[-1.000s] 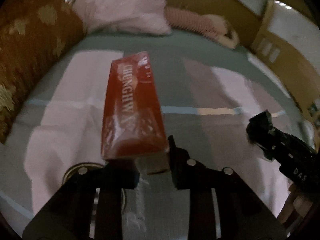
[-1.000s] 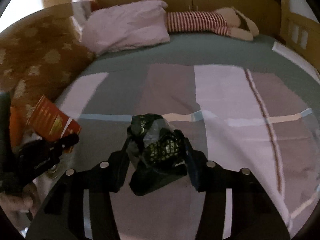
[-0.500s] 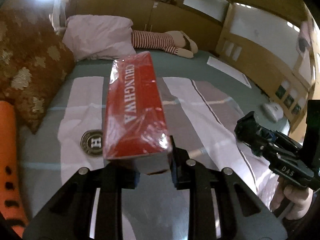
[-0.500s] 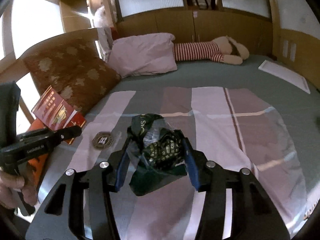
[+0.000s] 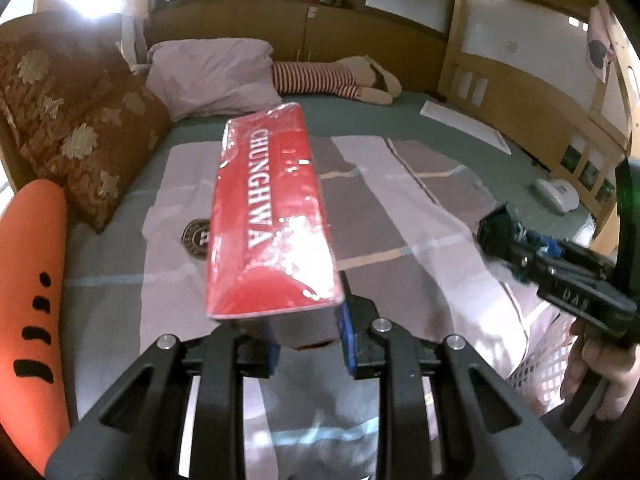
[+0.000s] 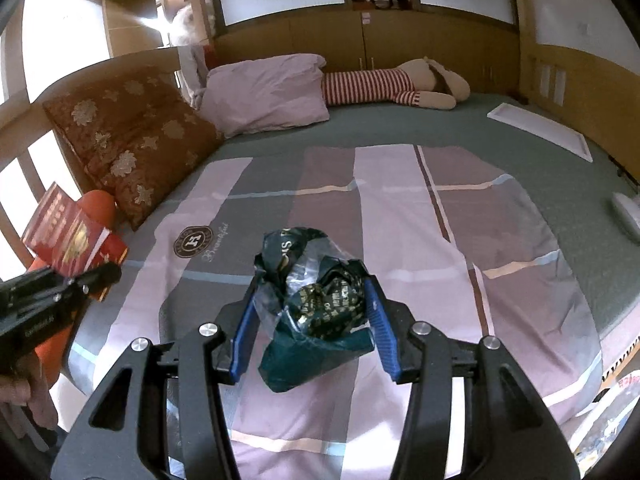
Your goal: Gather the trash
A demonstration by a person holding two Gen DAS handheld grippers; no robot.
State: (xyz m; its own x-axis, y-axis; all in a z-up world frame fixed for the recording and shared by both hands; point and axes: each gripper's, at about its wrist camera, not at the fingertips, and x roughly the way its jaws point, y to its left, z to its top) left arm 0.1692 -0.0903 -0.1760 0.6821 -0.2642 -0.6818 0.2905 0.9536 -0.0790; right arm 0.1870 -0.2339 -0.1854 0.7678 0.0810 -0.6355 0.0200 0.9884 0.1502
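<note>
My left gripper (image 5: 307, 344) is shut on the near end of a long red carton (image 5: 268, 216) wrapped in clear film, which sticks out forward above the bed. That carton (image 6: 70, 236) and the left gripper (image 6: 80, 284) also show at the left edge of the right wrist view. My right gripper (image 6: 308, 320) is shut on a crumpled dark green plastic wrapper (image 6: 316, 300) held between its blue pads above the striped blanket. In the left wrist view the right gripper (image 5: 504, 232) shows at the right edge, held by a hand (image 5: 592, 376).
A bed with a pink and grey striped blanket (image 6: 400, 208) fills both views. A brown flowered cushion (image 6: 132, 140), a pink pillow (image 6: 268, 92) and a striped stuffed toy (image 6: 384, 84) lie at the head. An orange bolster (image 5: 28, 280) lies at the left. Wooden cabinets (image 6: 360, 44) line the walls.
Both grippers have pulled back and risen from the bed, each keeping its load. More of the room and the bed's near end now shows.
</note>
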